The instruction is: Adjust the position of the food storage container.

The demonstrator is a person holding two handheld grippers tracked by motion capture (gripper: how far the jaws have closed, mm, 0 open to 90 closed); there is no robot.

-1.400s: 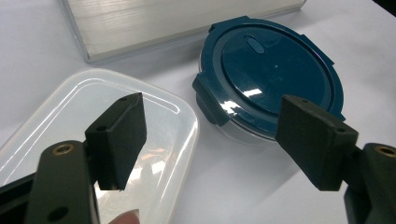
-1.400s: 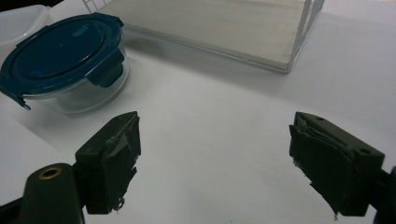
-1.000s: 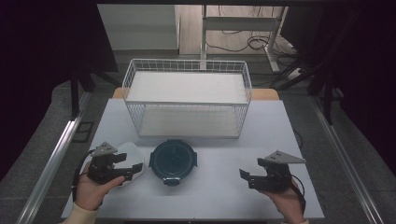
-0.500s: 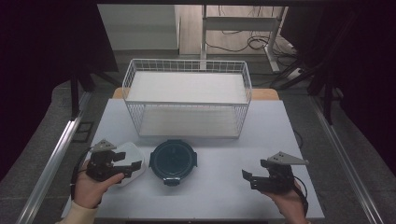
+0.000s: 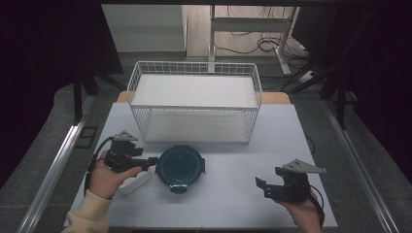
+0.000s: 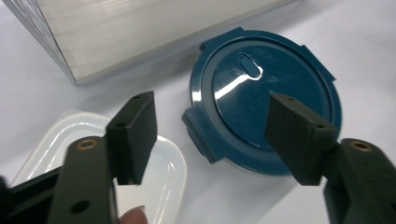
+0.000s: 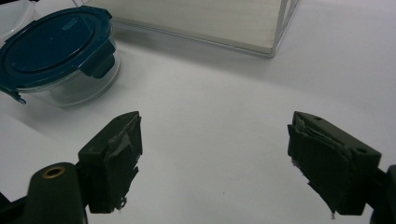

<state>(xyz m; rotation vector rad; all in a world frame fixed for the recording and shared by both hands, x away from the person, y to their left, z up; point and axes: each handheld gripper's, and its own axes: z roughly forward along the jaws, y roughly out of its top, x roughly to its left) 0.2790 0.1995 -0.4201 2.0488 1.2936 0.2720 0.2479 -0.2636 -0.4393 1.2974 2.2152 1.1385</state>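
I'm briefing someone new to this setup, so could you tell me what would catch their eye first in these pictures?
Probably the round container with the dark teal lid, at the table's near middle. Behind it stands a big white wire basket. The left gripper hovers open right beside the lid, over a clear plastic tray, while the right gripper waits open at the near right.

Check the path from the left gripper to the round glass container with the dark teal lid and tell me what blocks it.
Nothing visible blocks it. The left gripper, jaws open, sits just left of the round glass container with the dark teal lid, with bare white table between them. The translucent white rectangular lid lies under the gripper, out of the path.
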